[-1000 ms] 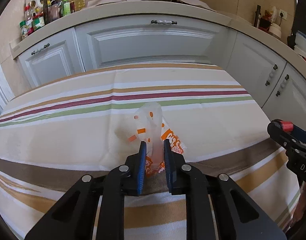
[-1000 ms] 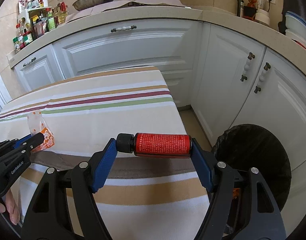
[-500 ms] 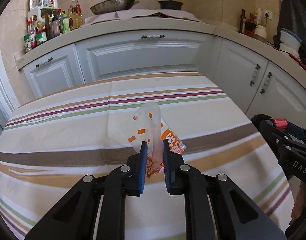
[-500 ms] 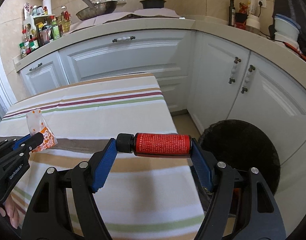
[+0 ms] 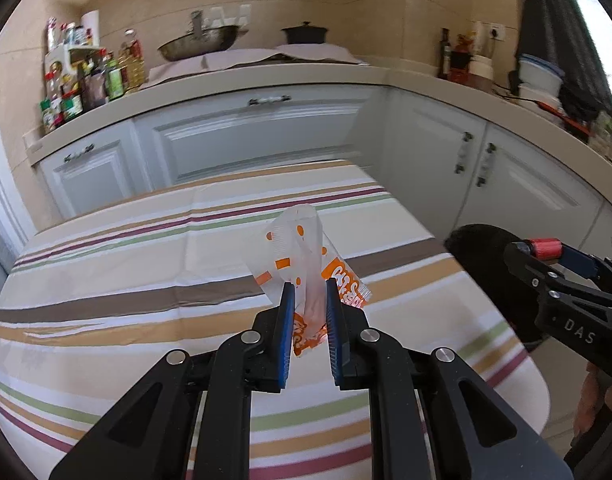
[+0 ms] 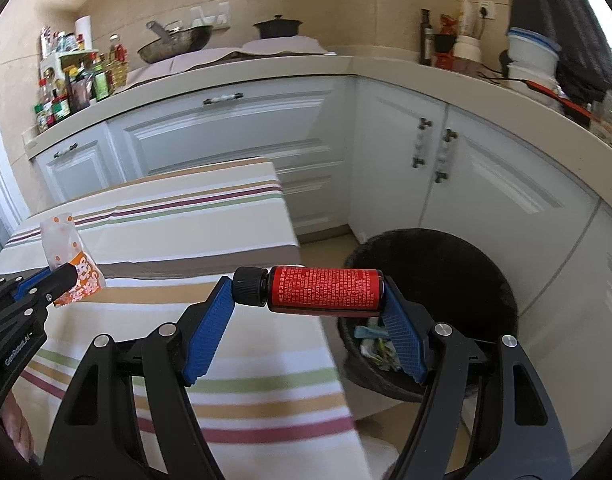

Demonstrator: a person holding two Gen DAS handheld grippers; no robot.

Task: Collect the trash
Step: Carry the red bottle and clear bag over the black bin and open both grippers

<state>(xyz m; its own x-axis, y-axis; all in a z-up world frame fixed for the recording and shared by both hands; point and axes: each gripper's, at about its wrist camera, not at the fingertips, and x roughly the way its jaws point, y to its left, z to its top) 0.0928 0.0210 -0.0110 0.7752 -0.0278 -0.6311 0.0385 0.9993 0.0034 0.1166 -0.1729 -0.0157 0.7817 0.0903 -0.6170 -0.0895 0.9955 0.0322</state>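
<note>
Pinching a crumpled orange-and-white wrapper [image 5: 306, 268] between nearly closed pads, the left tool [image 5: 308, 300] holds it above the striped bench [image 5: 126, 264]. The right tool [image 6: 306, 304] clamps a red bottle [image 6: 321, 291] sideways, end to end, spread wide, just before the black trash bin [image 6: 485, 264] on the floor.

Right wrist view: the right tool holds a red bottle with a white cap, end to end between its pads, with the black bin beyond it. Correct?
Not quite: the cap is black, not white. The right wrist view shows the right tool holding the red bottle end to end between its pads, black cap against the left pad, with the black bin beyond it.
</note>
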